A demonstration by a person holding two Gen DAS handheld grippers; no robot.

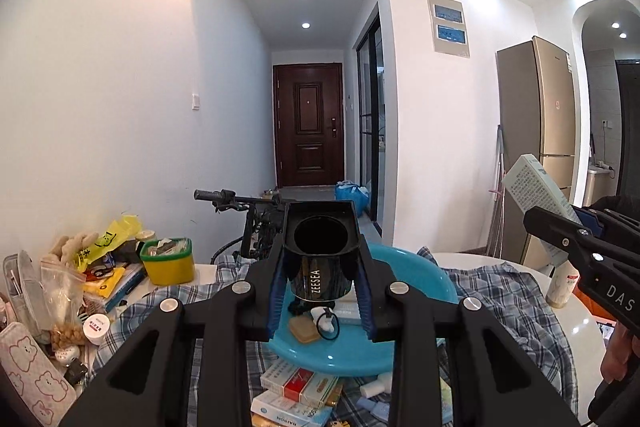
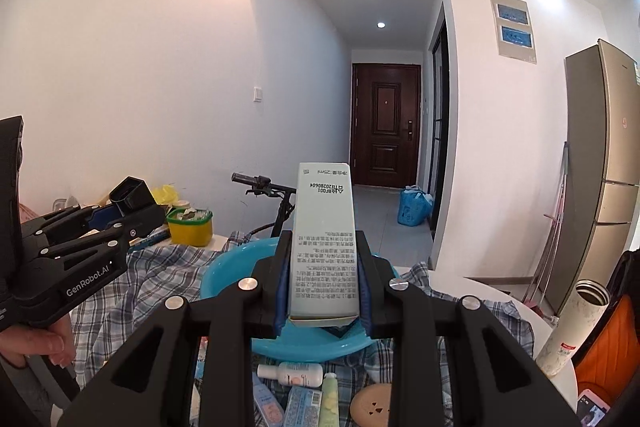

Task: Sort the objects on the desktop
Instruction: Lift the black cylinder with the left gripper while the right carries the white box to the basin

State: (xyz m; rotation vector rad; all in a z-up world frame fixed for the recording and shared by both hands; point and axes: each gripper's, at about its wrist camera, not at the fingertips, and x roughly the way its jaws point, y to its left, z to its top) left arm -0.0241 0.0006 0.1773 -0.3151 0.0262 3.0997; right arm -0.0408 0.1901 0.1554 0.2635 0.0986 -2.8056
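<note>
Two grippers were in use: the left gripper (image 1: 322, 291) was clamped on one black ZEESEA container (image 1: 321, 251) at frame centre, above one blue basin (image 1: 424, 279). Only the right wrist view showed the right gripper (image 2: 323, 291) clamped on one pale green box (image 2: 324, 243), plus one white flask (image 2: 576, 323) at lower right.

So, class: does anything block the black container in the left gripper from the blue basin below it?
Nothing visible does. The black container, clamped in the left gripper, hangs directly over the blue basin with open air between.
</note>
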